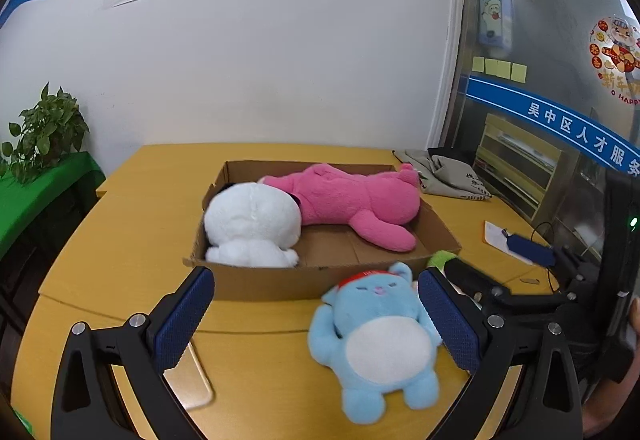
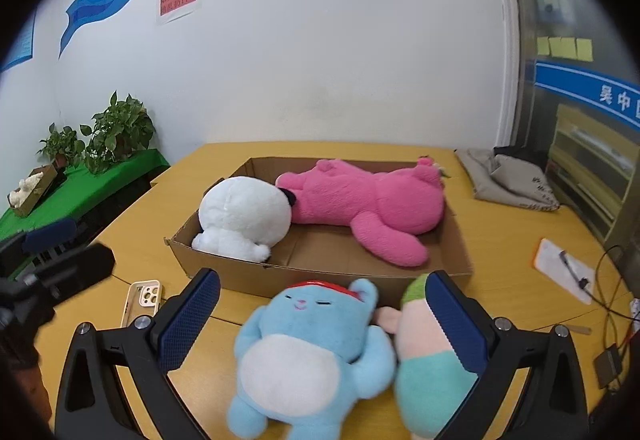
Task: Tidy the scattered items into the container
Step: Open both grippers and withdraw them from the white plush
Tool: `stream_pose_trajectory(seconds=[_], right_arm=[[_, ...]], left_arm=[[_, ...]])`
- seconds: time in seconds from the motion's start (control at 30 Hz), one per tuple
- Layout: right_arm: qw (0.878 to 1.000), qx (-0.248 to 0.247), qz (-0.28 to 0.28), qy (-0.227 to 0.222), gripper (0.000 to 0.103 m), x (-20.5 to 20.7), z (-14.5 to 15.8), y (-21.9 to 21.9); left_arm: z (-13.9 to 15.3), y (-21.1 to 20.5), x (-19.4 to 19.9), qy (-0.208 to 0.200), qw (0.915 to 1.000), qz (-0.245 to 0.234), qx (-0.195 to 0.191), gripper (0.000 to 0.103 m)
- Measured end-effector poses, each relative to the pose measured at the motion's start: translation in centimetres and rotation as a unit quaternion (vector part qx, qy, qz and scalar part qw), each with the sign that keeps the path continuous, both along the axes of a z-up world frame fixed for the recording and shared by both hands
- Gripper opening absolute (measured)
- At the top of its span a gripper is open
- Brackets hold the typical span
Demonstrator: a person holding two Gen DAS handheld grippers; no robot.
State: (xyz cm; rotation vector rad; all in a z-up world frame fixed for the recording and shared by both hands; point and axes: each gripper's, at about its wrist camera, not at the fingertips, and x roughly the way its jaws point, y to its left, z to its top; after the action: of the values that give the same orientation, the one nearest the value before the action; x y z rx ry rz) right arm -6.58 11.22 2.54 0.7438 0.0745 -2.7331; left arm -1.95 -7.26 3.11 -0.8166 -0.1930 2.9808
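Observation:
A shallow cardboard box sits mid-table and holds a white plush and a pink plush. A blue plush cat with a red cap lies on its back on the table in front of the box. Beside it lies a peach plush with green hair. My left gripper is open, with the blue cat by its right finger. My right gripper is open around the blue cat and the peach plush.
A phone case lies on the yellow table left of the toys. A grey cloth bag is at the back right. A card with a pen and cables lie right. Plants stand left.

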Motion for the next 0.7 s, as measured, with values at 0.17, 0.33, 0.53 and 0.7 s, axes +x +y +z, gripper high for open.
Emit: stream_pose_trajectory(seconds=[0.17,0.33,0.53,0.7], right_arm=[[1.0,0.002,-0.015,0.006,0.102,1.4,0.7,2.7],[1.0,-0.001,-0.019,0.004,0.102,1.9,0.7,3.8],[1.0,0.002,-0.023,0.005,0.102,1.7,0.9,4.3],[1.0,0.006,-0.022,0.001,0.102,1.5,0.7,4.1]], left_arm=[[-0.4,2.8,0.9,-0.012,0.9996,-0.024,-0.003,0.103],[0.0,3.8,1.2,-0.016,0.9991,-0.038,-0.005,0.103],[0.1,4.0,1.1,-0.017,0.9988,-0.045,0.002,0.103],[-0.1,3.8,1.0,-0.021,0.9988,-0.045,0.004,0.103]])
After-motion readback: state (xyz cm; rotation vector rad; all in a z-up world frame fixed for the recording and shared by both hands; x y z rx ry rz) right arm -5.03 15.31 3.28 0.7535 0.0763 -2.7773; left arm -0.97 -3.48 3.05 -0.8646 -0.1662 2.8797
